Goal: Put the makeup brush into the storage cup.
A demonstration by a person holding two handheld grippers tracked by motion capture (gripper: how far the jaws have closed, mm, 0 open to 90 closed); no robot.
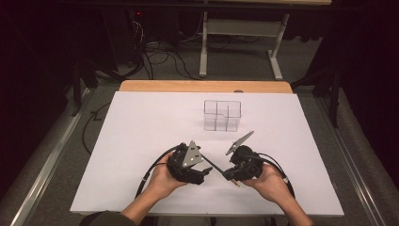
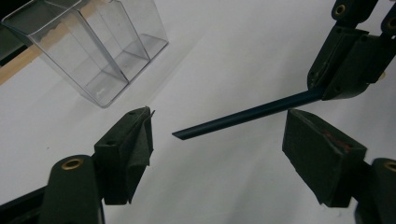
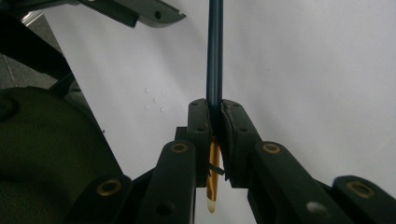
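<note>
A person sits at the near edge of a white tabletop (image 1: 141, 122), a gripper in each hand. The right gripper (image 1: 234, 175) has its fingers closed on a thin dark stick (image 3: 215, 56); in the right gripper view the two pads press flat against the shaft from both sides, and a yellowish end pokes out behind them toward the camera. The dark length runs forward out of the grip.

In the high view the stick (image 1: 212, 165) stretches across the small gap between the two hands, pointing toward the left gripper (image 1: 201, 175). In the left gripper view its free tip (image 2: 180, 135) hangs in the space between the left gripper's fingers, touching neither one. Those fingers stand wide open and hold nothing; one pad (image 2: 133, 140) sits at the left of that view, the other far off at the right.

A clear plastic box (image 1: 222, 115) with inner dividers stands upright beyond the hands, toward the far side of the tabletop, well apart from both grippers. In the left gripper view the box (image 2: 100, 51) looks empty.

Wide bare white surface lies to the left and right of the hands and between them and the box. The far edge shows a strip of bare wood (image 1: 204, 86)
</note>
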